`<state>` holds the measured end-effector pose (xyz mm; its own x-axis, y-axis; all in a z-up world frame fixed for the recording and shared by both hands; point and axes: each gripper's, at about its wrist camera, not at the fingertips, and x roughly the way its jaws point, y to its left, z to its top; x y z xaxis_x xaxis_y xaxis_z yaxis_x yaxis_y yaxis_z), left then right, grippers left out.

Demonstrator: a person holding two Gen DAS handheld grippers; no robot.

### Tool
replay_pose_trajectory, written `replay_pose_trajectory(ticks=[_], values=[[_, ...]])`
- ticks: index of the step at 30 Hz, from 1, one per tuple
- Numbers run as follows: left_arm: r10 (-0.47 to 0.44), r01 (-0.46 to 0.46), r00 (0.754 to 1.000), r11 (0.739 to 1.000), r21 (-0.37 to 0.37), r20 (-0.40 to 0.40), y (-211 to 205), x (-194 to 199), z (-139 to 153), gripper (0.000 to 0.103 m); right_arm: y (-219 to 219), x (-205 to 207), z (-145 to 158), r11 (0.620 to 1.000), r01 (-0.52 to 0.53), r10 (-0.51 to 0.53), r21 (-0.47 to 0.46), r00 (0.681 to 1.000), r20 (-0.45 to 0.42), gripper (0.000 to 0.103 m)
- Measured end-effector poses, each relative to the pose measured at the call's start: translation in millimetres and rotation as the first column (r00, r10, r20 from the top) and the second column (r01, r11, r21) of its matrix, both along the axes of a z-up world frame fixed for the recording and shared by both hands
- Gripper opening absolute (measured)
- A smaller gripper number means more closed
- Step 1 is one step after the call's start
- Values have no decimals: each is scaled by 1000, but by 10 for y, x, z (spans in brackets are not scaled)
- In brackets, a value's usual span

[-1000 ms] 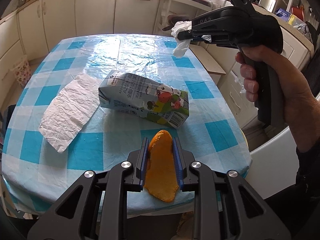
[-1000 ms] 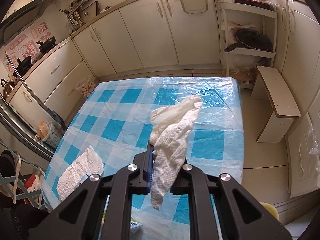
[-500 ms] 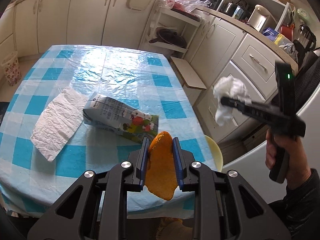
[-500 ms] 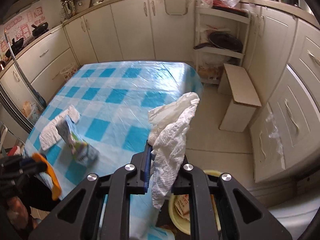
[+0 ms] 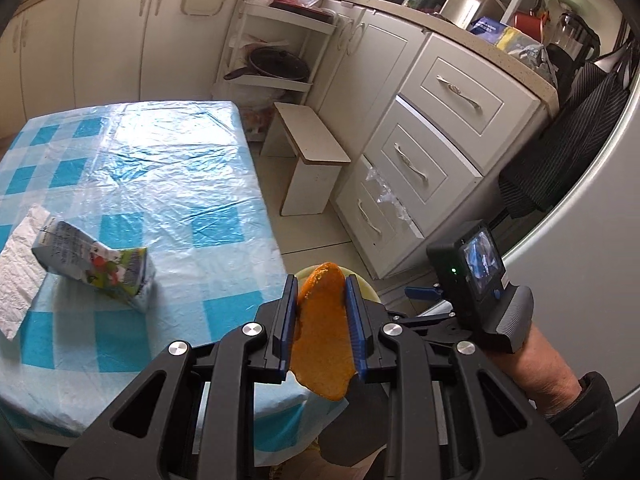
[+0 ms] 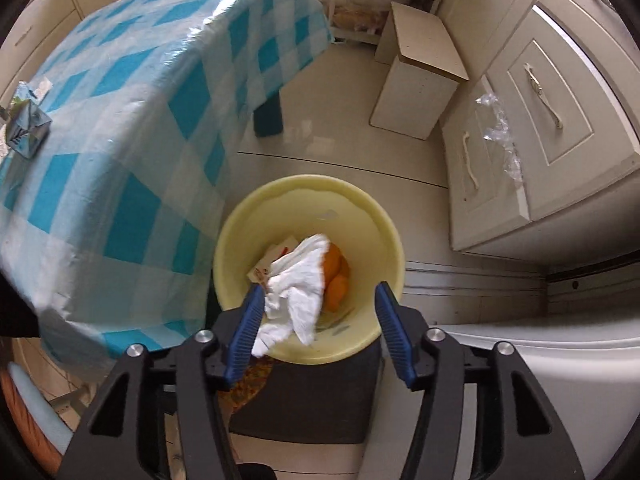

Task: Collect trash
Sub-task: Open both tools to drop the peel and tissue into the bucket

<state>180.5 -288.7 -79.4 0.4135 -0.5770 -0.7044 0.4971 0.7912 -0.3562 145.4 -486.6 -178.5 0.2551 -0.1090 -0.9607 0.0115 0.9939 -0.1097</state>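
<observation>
My left gripper (image 5: 322,292) is shut on an orange peel (image 5: 322,344) and holds it over the table's near right corner. A milk carton (image 5: 96,266) lies on the blue checked table (image 5: 172,184), next to a white paper towel (image 5: 18,276). My right gripper (image 6: 318,308) is open above a yellow bin (image 6: 312,208). A crumpled white tissue (image 6: 294,292) hangs against its left finger (image 6: 246,332) over the bin. Orange peels (image 6: 336,280) and a card lie inside the bin. The carton also shows in the right wrist view (image 6: 24,128). The right gripper's body shows in the left wrist view (image 5: 476,288).
The bin's rim (image 5: 362,282) peeks out behind my left fingers. A small white stool (image 6: 420,76) stands on the floor beyond the bin. White drawers (image 6: 540,120) line the right side. A dark seat (image 6: 304,396) lies under the bin.
My right gripper has swung down over the yellow bin and opened, letting go of the tissue. My left gripper has moved right with the orange peel toward the table's corner.
</observation>
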Motion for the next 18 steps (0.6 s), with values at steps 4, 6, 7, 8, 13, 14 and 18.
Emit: replay_pose_trajectory(ticks=[4, 6, 7, 8, 13, 14, 18], values=[[-28, 28, 999, 999, 22, -20, -311, 3, -128, 22, -268, -12, 223, 994, 105, -105, 4, 992, 74, 68], [-36, 37, 999, 999, 35, -34, -435, 18, -226, 22, -413, -35, 434, 984, 174, -176, 26, 973, 148, 69], [-37, 39, 998, 998, 43, -41, -491, 28, -278, 22, -485, -55, 562, 977, 207, -214, 52, 957, 196, 71], [-38, 40, 998, 998, 55, -48, -588, 43, -342, 22, -544, -75, 682, 969, 232, -245, 80, 939, 241, 73], [-7, 20, 996, 989, 145, -89, -1096, 193, -690, 27, -658, -135, 1178, 930, 253, -349, 267, 836, 423, 81], [-6, 23, 994, 987, 158, -110, -1199, 227, -765, 28, -662, -140, 1237, 922, 252, -365, 293, 819, 443, 81], [-20, 42, 992, 984, 172, -126, -1425, 216, -842, 50, -692, -93, 1373, 888, 241, -421, 392, 771, 478, 81]])
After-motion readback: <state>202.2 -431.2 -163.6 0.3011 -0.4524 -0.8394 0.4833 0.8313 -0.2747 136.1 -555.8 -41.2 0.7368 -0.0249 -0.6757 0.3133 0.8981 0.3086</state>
